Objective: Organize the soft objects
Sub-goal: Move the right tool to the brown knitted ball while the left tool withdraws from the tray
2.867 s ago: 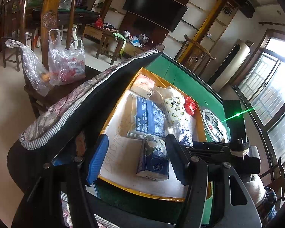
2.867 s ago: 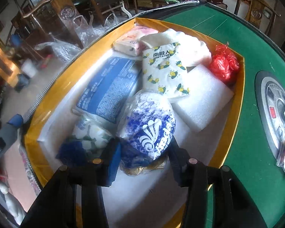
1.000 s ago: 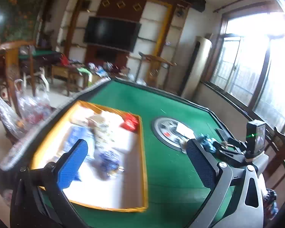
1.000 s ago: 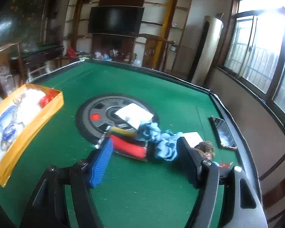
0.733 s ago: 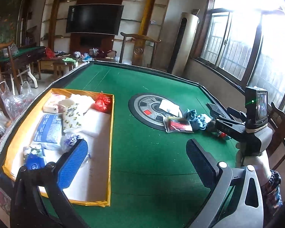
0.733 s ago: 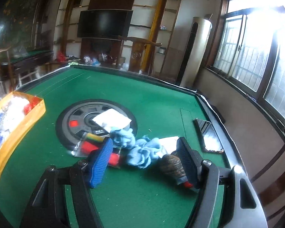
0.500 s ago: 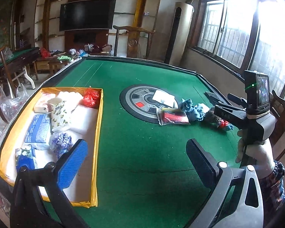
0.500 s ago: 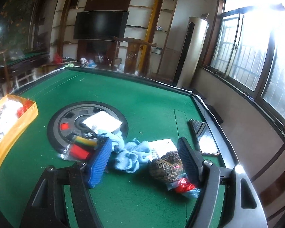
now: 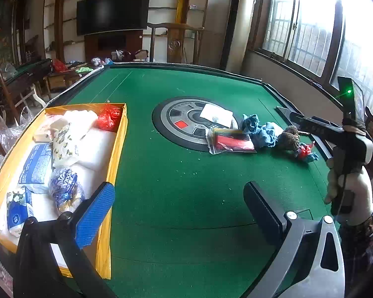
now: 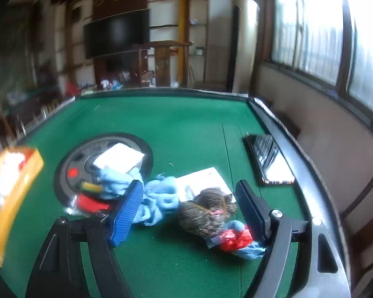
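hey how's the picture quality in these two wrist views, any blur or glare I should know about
Left wrist view: sharp; the yellow cardboard tray and the clear plastic pouch with red contents read clearly, though the windows at upper right are blown out white. Right wrist view: smeared by motion blur, worst at the left edge on the tray; the brown mottled yarn ball is softened, and window glare washes the right side.
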